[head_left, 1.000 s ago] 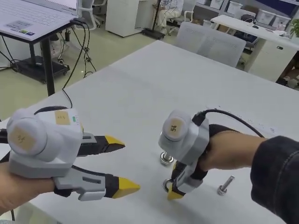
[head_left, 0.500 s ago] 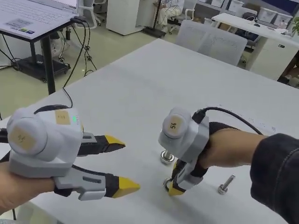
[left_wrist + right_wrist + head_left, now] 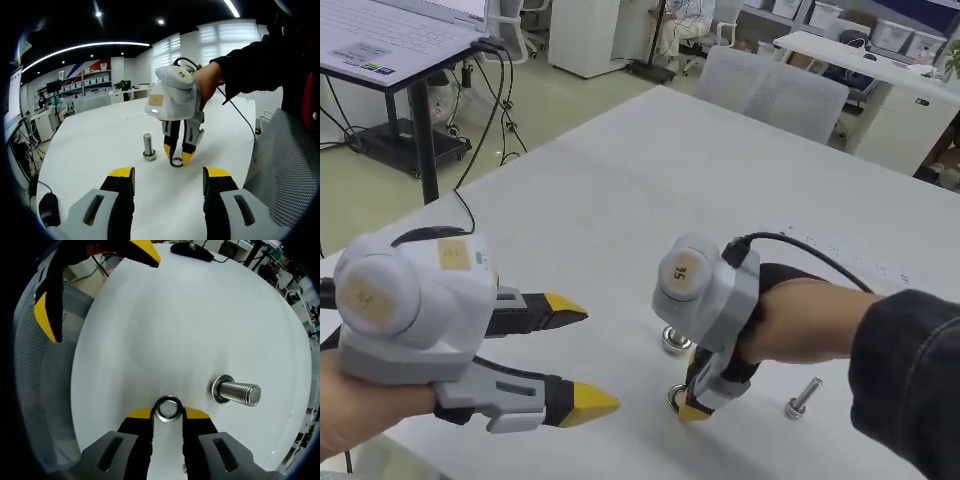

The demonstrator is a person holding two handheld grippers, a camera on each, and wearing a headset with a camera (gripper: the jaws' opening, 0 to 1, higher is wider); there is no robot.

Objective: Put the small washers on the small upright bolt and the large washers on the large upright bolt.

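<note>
Near the front of the white table (image 3: 650, 180), the right gripper (image 3: 692, 408) points almost straight down with its yellow tips at the surface. Its jaws are pinched on the rim of a single washer (image 3: 168, 409), which lies flat between them at or just above the tabletop. The large bolt (image 3: 239, 392) stands upright just beside the washer. The small bolt (image 3: 801, 397) stands apart on the far side of the person's hand. The left gripper (image 3: 578, 352) hovers off to the side with its jaws spread wide, holding nothing. The washer's hole looks about the width of the large bolt's shank, so the large bolt is probably where it belongs, though its size class is hard to judge. The grip is the weak point. Only the very tips touch a thin, smooth rim, so the ring could squirt out or flip on edge as it leaves the table, then roll away. The bolt stands so close that a sideways swing of the jaws could knock it over. A washer brought down tilted could catch on the top threads, hang there, or push the bolt off balance. With the left gripper away from the bolt, nothing steadies it. Carrying the ring to the small bolt would be a mistake if it is a large one.
</note>
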